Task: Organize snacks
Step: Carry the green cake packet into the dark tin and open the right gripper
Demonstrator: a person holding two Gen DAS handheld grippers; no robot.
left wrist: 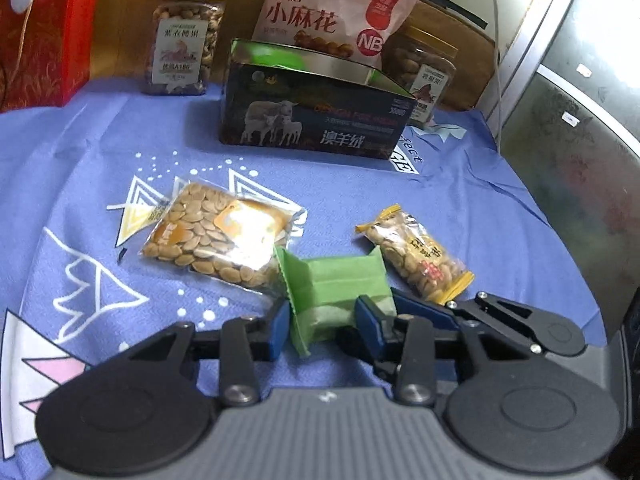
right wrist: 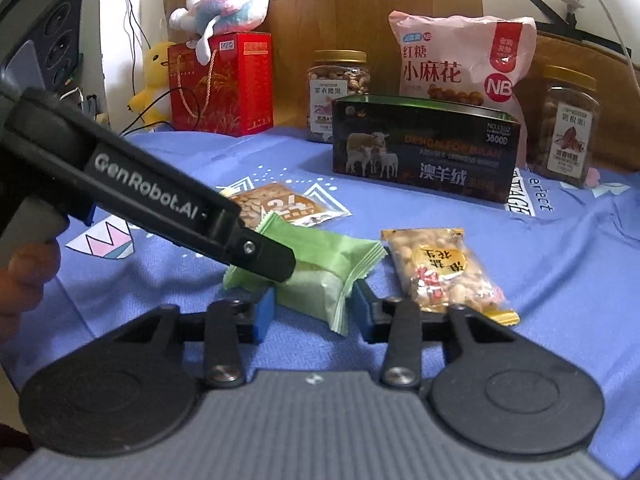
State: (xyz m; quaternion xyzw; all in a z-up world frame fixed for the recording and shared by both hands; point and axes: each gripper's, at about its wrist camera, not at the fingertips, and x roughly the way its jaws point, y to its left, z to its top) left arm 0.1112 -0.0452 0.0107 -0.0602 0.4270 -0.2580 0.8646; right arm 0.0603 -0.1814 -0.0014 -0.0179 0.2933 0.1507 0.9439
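A green snack packet (left wrist: 336, 292) (right wrist: 320, 276) lies on the blue cloth, and both grippers sit at it. My left gripper (left wrist: 324, 320) has its blue pads pressed on the packet's two sides. From the opposite side my right gripper (right wrist: 314, 312) also clamps the packet, a pad touching each flank. The left gripper's black finger (right wrist: 268, 258) lies across the packet's top. The right gripper's blue finger (left wrist: 424, 306) shows just right of the packet. A yellow peanut packet (left wrist: 416, 260) (right wrist: 444, 272) lies to the right, a clear seed packet (left wrist: 216, 236) (right wrist: 276, 204) to the left.
An open dark tin box (left wrist: 316, 116) (right wrist: 424, 152) printed with sheep stands behind the packets. Behind it are a pink snack bag (right wrist: 456, 60), two nut jars (right wrist: 338, 84) (right wrist: 568, 120), a red gift box (right wrist: 224, 84) and plush toys (right wrist: 224, 4). A person's hand (right wrist: 24, 280) shows at left.
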